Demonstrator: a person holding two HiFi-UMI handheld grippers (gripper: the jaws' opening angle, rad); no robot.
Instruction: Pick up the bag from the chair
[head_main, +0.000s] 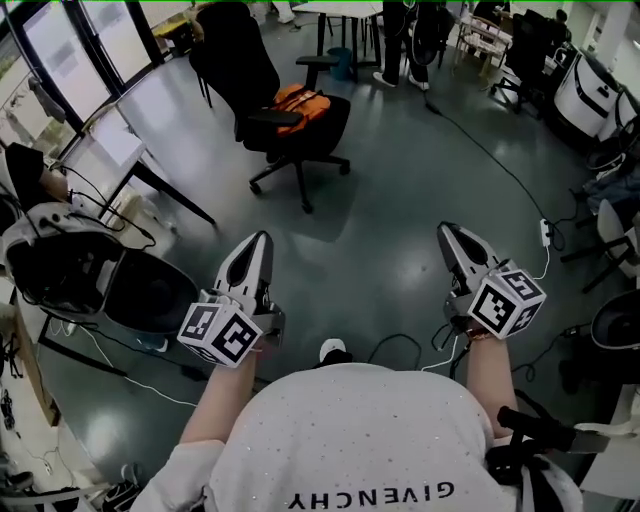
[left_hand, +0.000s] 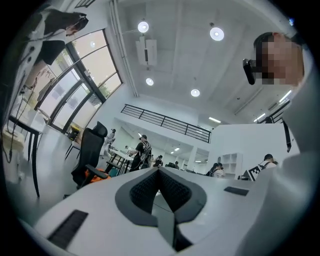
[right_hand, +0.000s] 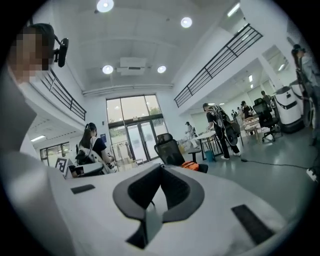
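An orange bag (head_main: 297, 104) lies on the seat of a black office chair (head_main: 262, 85) at the top middle of the head view, well ahead of both grippers. My left gripper (head_main: 260, 240) and right gripper (head_main: 447, 232) are held low over the grey floor, pointing forward, each with its jaws pressed together and nothing between them. The left gripper view shows the shut left gripper (left_hand: 160, 171), with the chair (left_hand: 90, 150) and bag (left_hand: 94, 174) far off at left. In the right gripper view the right gripper (right_hand: 161, 168) is shut below the distant chair (right_hand: 169, 150) and bag (right_hand: 190, 165).
A desk (head_main: 120, 135) with cables stands at left, beside a dark round seat (head_main: 70, 270). A power strip (head_main: 546, 232) and cords lie on the floor at right. People stand by a table (head_main: 345, 10) behind the chair. More chairs and a white unit (head_main: 585, 95) fill the right edge.
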